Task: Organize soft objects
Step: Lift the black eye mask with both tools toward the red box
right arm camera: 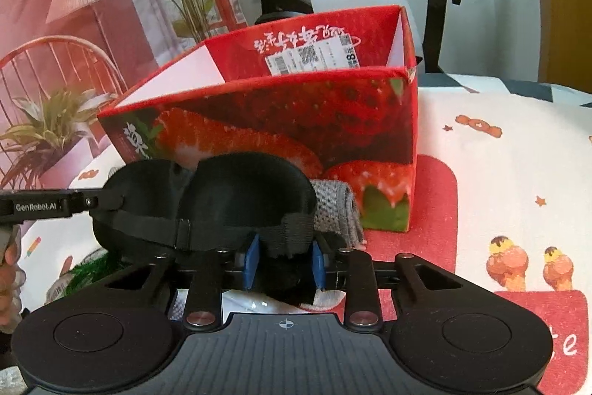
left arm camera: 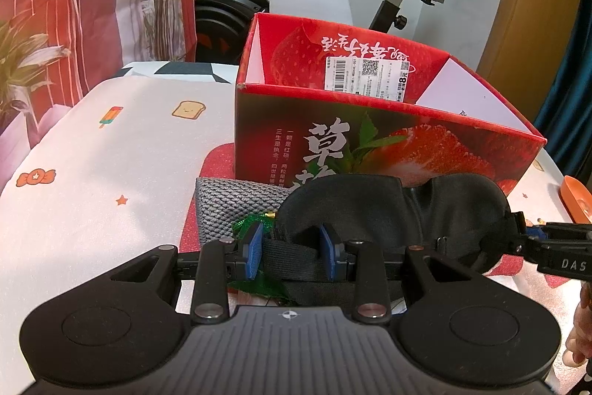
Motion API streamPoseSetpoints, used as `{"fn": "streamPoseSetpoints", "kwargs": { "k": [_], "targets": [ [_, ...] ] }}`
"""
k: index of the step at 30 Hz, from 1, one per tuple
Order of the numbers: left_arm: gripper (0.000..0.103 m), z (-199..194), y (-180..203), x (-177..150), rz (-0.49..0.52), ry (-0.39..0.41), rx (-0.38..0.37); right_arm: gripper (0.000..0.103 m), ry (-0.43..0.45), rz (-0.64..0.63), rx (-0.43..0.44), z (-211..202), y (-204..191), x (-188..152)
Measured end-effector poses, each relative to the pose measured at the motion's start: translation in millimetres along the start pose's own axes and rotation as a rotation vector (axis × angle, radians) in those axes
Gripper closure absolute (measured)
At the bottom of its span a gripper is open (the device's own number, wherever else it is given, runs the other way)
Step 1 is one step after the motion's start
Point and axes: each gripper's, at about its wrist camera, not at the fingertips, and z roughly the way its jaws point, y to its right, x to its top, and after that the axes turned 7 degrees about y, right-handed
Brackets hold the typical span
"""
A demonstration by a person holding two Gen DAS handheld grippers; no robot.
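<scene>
mask [left arm camera: 399,206] black, held up just before red box [left arm camera: 370,139], above grey cloth [left arm camera: 229,206] | left gripper [left arm camera: 292,252] jaws pinching mask strap at one end | right gripper [right arm camera: 285,263] jaws pinching the other end | box open-topped, on red mat [right arm camera: 433,210] over printed tablecloth [left arm camera: 111,173]

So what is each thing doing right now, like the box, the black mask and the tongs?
Strawberry box: upright, top open, contents hidden.
Black eye mask: held in front of the box, one tong at each end.
Left tongs: around the mask's strap; grip unclear.
Right tongs: around the mask's other end; grip unclear.
Grey cloth: lying beside the box, partly under the mask.
</scene>
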Motion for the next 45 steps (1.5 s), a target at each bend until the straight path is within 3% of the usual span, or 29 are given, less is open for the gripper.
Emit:
{"fn": "streamPoseSetpoints", "kwargs": {
  "k": [4,6,14,24,34,36,38,45],
  "targets": [
    [0.068,-0.3,0.0,-0.1,-0.001,0.000,0.000,0.074,0.019,0.005,0.022,-2.1,-0.3,5.2],
    [0.068,-0.2,-0.2,-0.2,0.000,0.000,0.001,0.087,0.019,-0.010,0.018,-1.6,-0.5,6.8],
    [0.068,-0.6,-0.8,0.0,-0.002,0.000,-0.006,0.092,0.011,-0.042,-0.007,-0.5,-0.6,5.4],
    [0.060,-17.5,-18.5,-5.6,-0.060,-0.022,-0.160,0.092,-0.033,-0.060,-0.065,10.9,-5.4,-6.1],
    [0.061,-15.5,-5.3,-7.5,-0.040,-0.012,-0.224,0.092,-0.046,-0.047,-0.069,13.1,-1.6,-6.2],
    [0.066,-14.5,-6.4,-7.6,-0.043,-0.012,-0.223,0.092,-0.047,-0.047,-0.070,13.0,-1.5,-6.3],
    [0.091,-12.9,-7.8,-7.4,-0.039,-0.019,-0.201,0.092,-0.046,-0.047,-0.069,12.8,-1.2,-6.3],
    [0.095,-20.6,-3.4,-4.0,0.016,0.009,-0.186,0.092,-0.037,-0.038,-0.051,7.3,-1.0,-2.6]
  ]
}}
